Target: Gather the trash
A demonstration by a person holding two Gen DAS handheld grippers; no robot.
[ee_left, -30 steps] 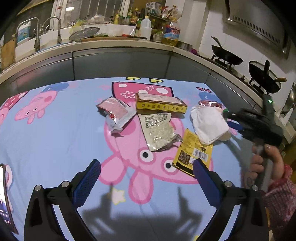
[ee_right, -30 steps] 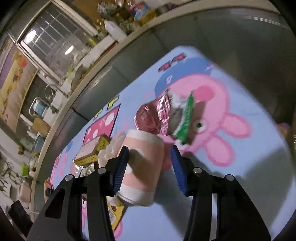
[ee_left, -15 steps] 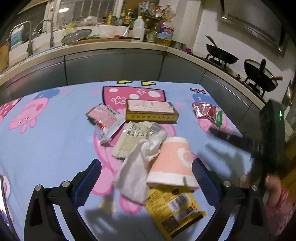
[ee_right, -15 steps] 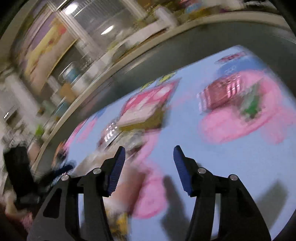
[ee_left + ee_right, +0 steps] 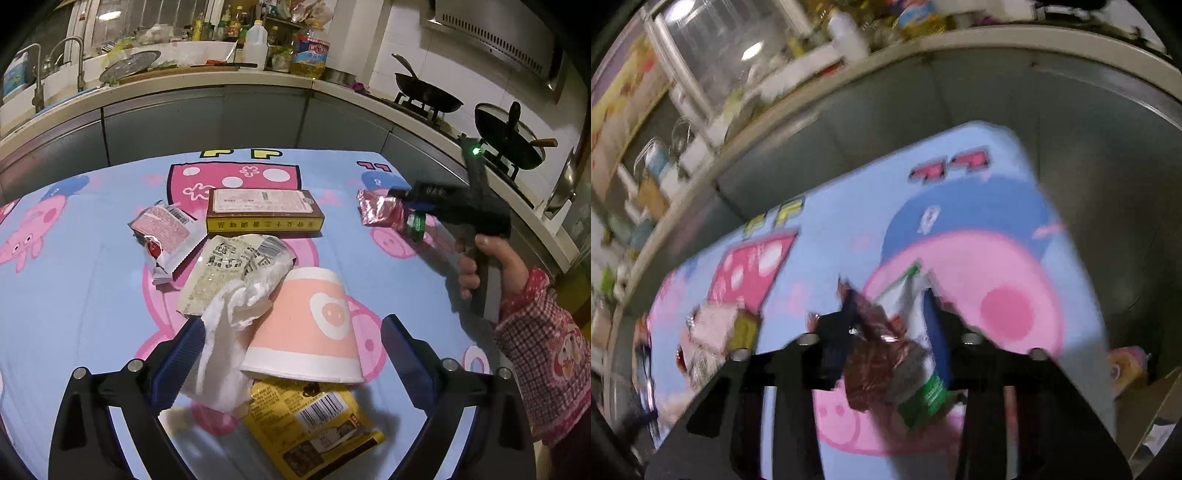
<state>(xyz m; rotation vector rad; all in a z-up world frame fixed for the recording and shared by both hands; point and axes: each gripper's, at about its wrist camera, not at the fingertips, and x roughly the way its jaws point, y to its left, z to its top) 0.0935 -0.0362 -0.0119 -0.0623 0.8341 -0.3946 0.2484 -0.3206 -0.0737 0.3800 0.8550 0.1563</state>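
Note:
Trash lies on a blue Peppa Pig cloth [image 5: 74, 295]. A pink paper cup [image 5: 310, 328] lies on its side between the fingers of my open left gripper [image 5: 291, 354], with a white tissue [image 5: 229, 339] beside it and a yellow wrapper [image 5: 314, 421] under it. Farther off are a printed clear bag [image 5: 229, 266], a red-white wrapper [image 5: 166, 236] and a yellow box [image 5: 262, 214]. My right gripper [image 5: 886, 332] is shut on a crumpled pink-and-green foil wrapper [image 5: 886, 365], also seen in the left wrist view [image 5: 388, 214].
A grey kitchen counter [image 5: 221, 107] curves behind the table, with a sink [image 5: 55, 74], bottles and two woks [image 5: 428, 96] on the stove. A cardboard box [image 5: 1145, 406] stands past the table's right edge.
The right gripper let go of the pink cup, which now lies near the left gripper, swung back to the right and closed on the foil wrapper. The left gripper moved closer over the cup.

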